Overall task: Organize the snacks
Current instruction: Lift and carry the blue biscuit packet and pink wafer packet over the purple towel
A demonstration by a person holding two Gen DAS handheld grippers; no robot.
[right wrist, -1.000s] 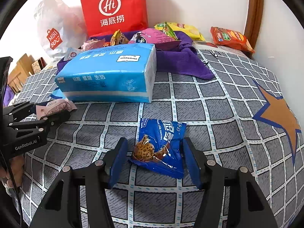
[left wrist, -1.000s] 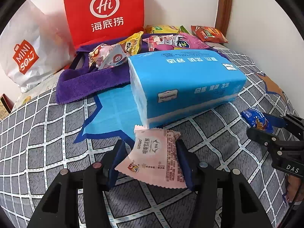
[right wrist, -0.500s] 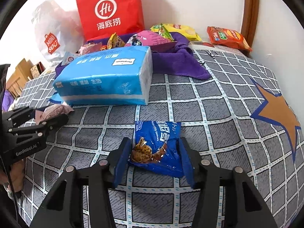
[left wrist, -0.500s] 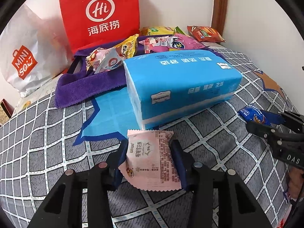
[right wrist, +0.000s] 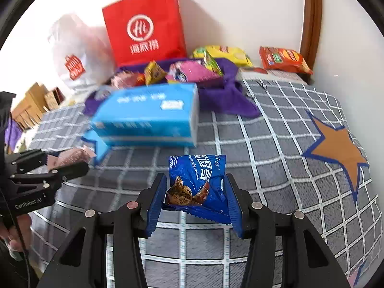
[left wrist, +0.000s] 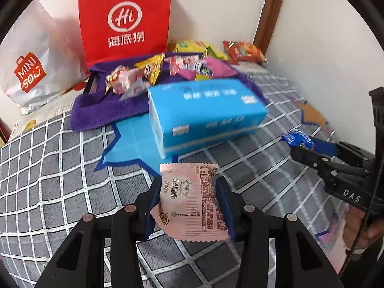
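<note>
My left gripper is shut on a pink snack packet and holds it above the checked bedspread. My right gripper is shut on a blue chocolate chip cookie packet, also lifted. The cookie packet also shows at the right of the left wrist view, and the pink packet at the left of the right wrist view. Several snack packets lie on a purple towel at the back.
A blue tissue pack lies between me and the towel. A red paper bag and a white Miniso bag stand against the wall. An orange snack bag and a yellow one lie in the back corner.
Both grippers have closed on their packets and lifted them off the bedspread, pulling back from the tissue pack.
</note>
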